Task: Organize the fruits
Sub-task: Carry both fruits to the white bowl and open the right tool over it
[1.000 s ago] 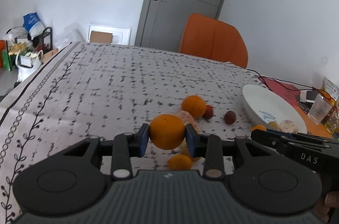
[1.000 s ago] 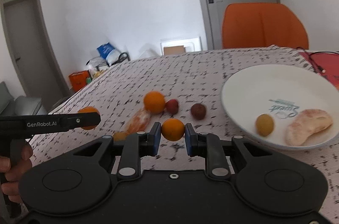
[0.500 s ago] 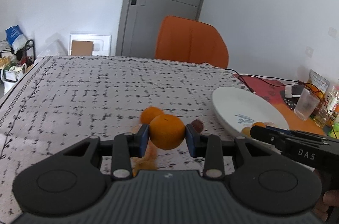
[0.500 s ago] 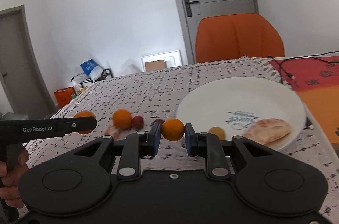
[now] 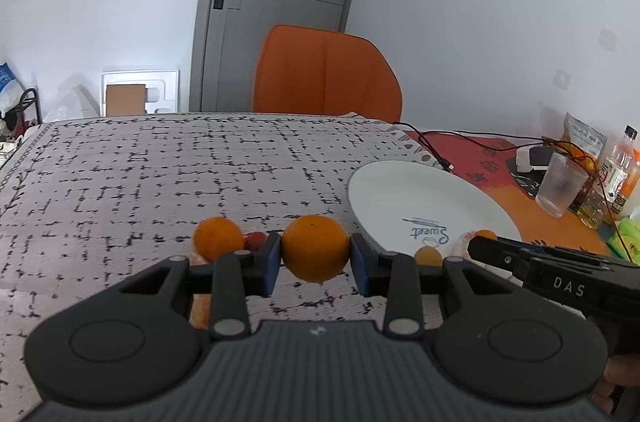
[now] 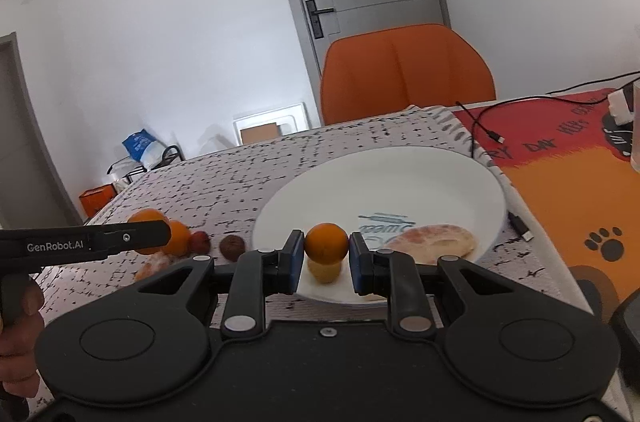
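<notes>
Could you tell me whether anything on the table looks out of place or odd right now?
Yes: a loose cable lies against the rim of the white plate where the fruit is going, and peeled orange segments lie bare on the tablecloth among the whole fruit.

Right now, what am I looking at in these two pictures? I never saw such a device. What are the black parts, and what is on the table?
A person holds a hand tool in each hand; each carries a camera looking along its two fingers. In the left view, the left gripper clamps a large orange. In the right view, the right gripper clamps a smaller orange above the white plate. The plate holds a peeled fruit piece and a small yellow fruit. More fruits lie on the patterned tablecloth.
</notes>
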### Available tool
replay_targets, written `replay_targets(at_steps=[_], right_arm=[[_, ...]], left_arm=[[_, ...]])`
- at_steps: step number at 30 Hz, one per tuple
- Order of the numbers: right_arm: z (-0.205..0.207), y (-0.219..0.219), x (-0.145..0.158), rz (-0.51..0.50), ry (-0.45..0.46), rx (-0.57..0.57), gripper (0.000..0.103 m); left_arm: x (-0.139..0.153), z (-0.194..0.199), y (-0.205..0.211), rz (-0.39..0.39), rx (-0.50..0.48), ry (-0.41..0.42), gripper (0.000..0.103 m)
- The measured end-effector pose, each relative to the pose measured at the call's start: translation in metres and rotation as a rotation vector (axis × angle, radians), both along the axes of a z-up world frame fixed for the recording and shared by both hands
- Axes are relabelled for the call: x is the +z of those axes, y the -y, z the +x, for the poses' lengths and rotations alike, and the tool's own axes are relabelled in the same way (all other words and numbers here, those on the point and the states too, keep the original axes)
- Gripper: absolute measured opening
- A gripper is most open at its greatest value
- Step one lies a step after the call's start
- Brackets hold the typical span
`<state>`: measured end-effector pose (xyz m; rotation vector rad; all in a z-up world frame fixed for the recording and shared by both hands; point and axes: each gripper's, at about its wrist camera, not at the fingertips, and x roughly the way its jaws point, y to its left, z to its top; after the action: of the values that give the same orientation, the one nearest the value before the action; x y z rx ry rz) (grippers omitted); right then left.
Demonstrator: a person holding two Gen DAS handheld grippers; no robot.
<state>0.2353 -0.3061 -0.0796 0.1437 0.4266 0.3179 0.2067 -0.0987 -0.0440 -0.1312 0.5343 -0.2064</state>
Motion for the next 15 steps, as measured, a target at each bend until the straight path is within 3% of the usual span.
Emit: replay_targets(at_steps=[11, 15], right_arm=[[0.016, 0.007, -0.002, 0.02, 0.004, -0.002, 0.023], [0.018, 0.011, -0.004, 0.041, 0.014, 0.002, 0.032]], left_arm=[[-0.002, 0.019, 0.021, 0.023, -0.032, -0.013, 0.035], [-0.001, 0.026, 0.029, 0.037, -0.047, -0.014, 0.035]])
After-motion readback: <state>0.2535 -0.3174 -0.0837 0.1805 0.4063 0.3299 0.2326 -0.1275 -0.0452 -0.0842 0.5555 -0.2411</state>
